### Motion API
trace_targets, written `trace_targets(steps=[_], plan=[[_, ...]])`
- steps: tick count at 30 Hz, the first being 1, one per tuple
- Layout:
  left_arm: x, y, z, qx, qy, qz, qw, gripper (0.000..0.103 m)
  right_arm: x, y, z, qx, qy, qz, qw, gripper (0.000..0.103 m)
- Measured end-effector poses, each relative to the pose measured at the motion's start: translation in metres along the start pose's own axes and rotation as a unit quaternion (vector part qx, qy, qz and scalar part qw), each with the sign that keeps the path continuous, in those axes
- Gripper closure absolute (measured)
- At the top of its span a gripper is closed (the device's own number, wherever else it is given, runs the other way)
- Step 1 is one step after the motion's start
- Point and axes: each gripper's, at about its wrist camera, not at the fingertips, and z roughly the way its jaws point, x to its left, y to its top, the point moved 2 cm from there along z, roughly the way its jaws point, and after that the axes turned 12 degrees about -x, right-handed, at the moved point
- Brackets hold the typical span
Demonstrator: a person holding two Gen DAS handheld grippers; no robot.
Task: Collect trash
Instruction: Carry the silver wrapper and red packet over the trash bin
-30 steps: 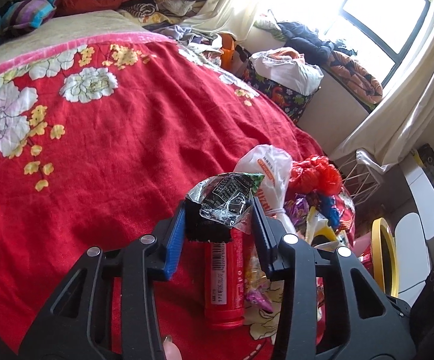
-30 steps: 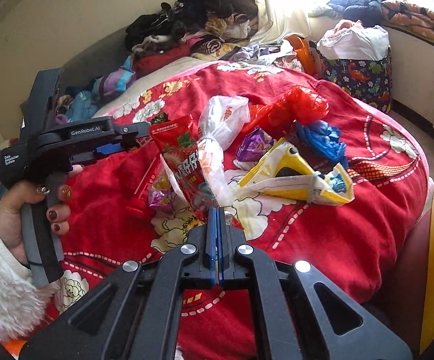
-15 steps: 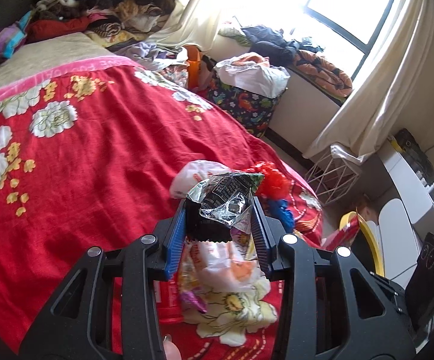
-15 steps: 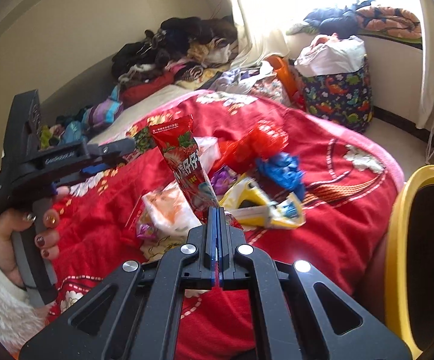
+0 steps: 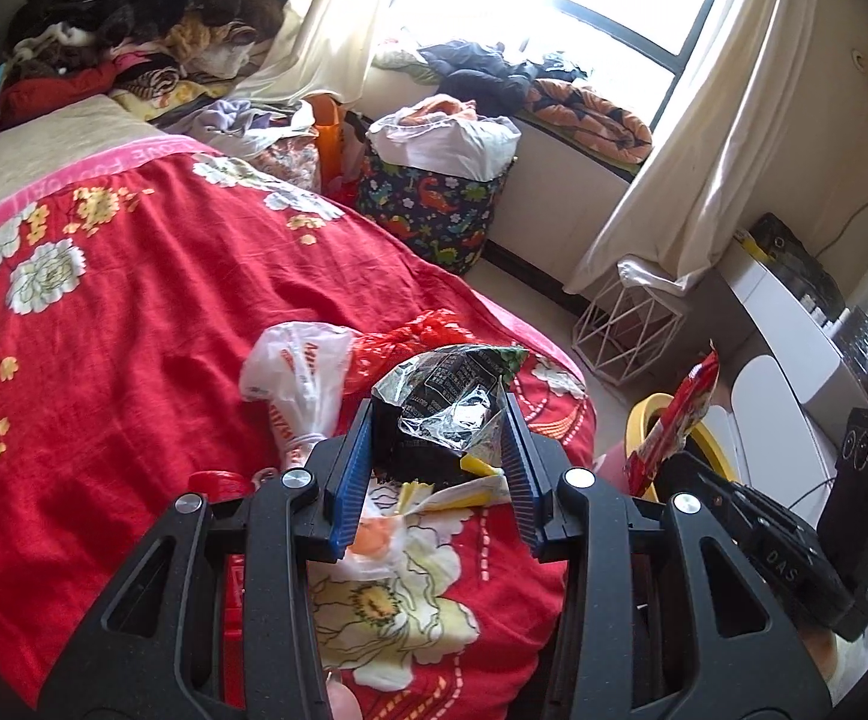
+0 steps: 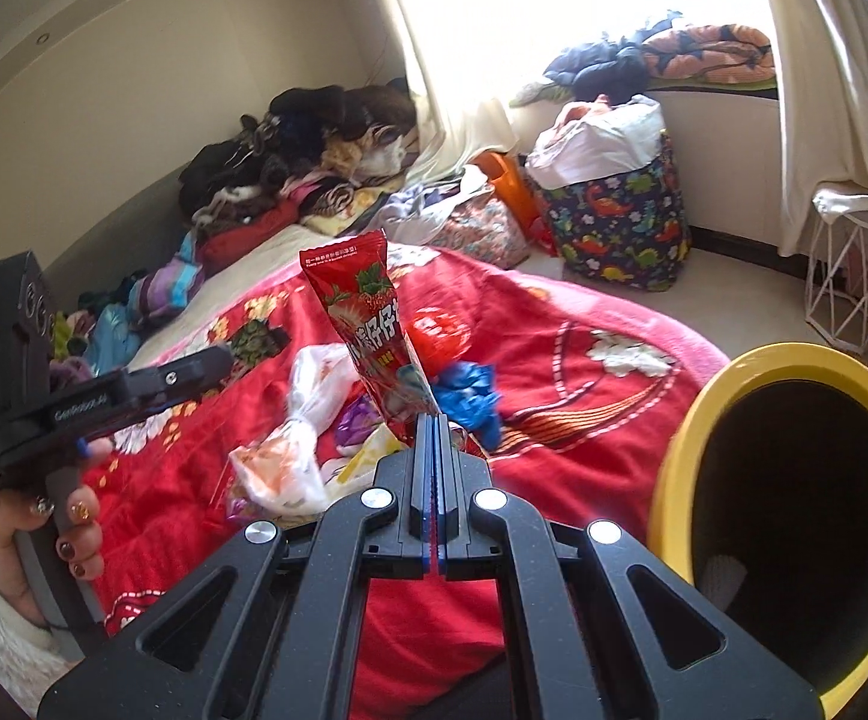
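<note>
Bed [image 5: 134, 300] litter half-cleared: right tongs [image 6: 434, 420] clamped on red wrapper [image 6: 368, 324], left tongs [image 5: 439, 438] gripping foil bag [image 5: 451, 396], next both need dropping into yellow bin [image 6: 793, 510].

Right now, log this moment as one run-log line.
left gripper: shut on black foil wrapper | right gripper: shut on red strawberry wrapper | yellow bin: beside bed, open | bags left on red blanket

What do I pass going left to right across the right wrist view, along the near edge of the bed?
Left gripper → white bag → red wrapper pinched in the right gripper → blue wad → yellow bin.
</note>
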Motion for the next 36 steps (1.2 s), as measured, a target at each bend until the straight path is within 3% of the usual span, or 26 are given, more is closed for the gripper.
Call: trace_targets(steps=[36], plan=[[-0.117, -0.014, 0.019, 0.013, -0.095, 0.088, 0.9914, 0.07, -0.093, 0.013, -0.057, -0.063, -0.091, 0.081, 0.991, 0.102]])
